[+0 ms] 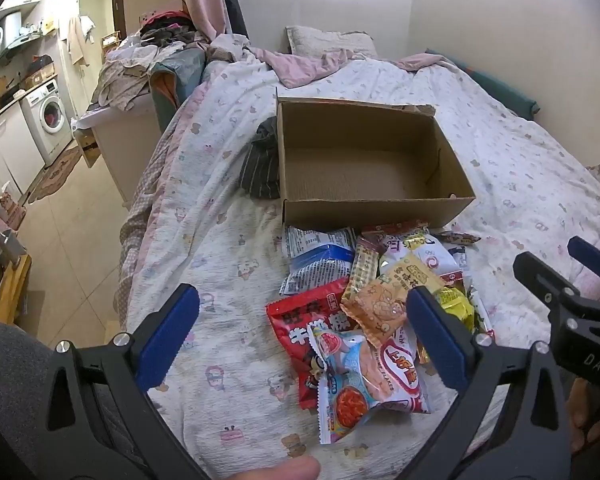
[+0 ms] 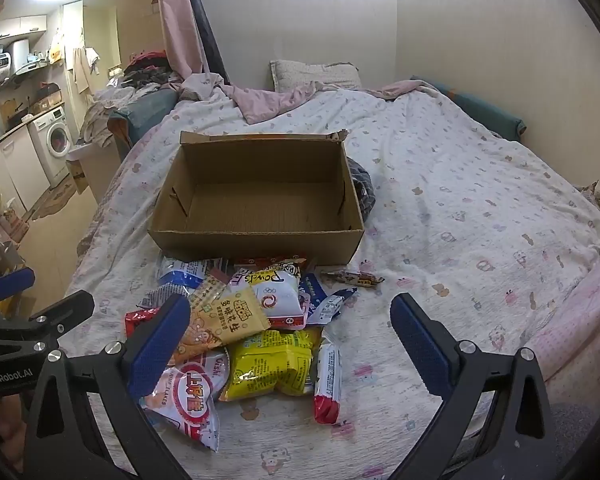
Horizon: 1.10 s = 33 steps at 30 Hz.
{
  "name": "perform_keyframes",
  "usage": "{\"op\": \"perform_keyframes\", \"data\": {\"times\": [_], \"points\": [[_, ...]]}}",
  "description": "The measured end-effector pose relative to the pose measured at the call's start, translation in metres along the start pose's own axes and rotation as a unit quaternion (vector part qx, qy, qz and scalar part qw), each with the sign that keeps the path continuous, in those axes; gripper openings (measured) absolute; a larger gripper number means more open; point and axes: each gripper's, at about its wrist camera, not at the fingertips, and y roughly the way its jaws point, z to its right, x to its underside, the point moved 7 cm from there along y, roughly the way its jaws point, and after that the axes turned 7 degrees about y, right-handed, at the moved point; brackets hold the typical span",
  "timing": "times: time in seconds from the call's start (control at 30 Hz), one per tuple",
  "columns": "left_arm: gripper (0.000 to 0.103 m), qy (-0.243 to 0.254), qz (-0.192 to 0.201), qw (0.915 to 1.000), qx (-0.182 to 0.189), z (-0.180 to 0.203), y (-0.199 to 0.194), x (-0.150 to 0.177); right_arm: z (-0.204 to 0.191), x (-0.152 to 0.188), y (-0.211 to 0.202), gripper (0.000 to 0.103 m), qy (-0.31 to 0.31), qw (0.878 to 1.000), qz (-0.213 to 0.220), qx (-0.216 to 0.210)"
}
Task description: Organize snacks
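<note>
An empty brown cardboard box (image 1: 360, 164) (image 2: 260, 200) stands open on the bed. A pile of snack packets lies in front of it: a red packet (image 1: 300, 328), a light blue shrimp-flake packet (image 1: 352, 376), an orange packet (image 1: 384, 308) (image 2: 216, 320), a yellow packet (image 2: 272, 364) and a red-and-white bar (image 2: 328, 376). My left gripper (image 1: 300, 344) is open above the near packets, empty. My right gripper (image 2: 290, 340) is open above the yellow packet, empty. Each gripper's body shows at the edge of the other's view.
The bed has a white patterned quilt (image 2: 480, 208), a pink blanket and a pillow (image 2: 316, 72) by the wall. A dark striped cloth (image 1: 260, 160) lies beside the box. Left of the bed are a clothes-piled cabinet (image 1: 132, 80) and a washing machine (image 1: 48, 120).
</note>
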Motion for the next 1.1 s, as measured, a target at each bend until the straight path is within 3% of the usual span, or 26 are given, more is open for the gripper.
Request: {"op": "perform_keyframes", "data": {"times": [1.1], "points": [[0.102,0.0,0.004,1.0,-0.008,-0.0033,-0.0002,-0.0014,0.001,0.0013,0.0029,0.102,0.004,1.0,-0.003,0.002]]}}
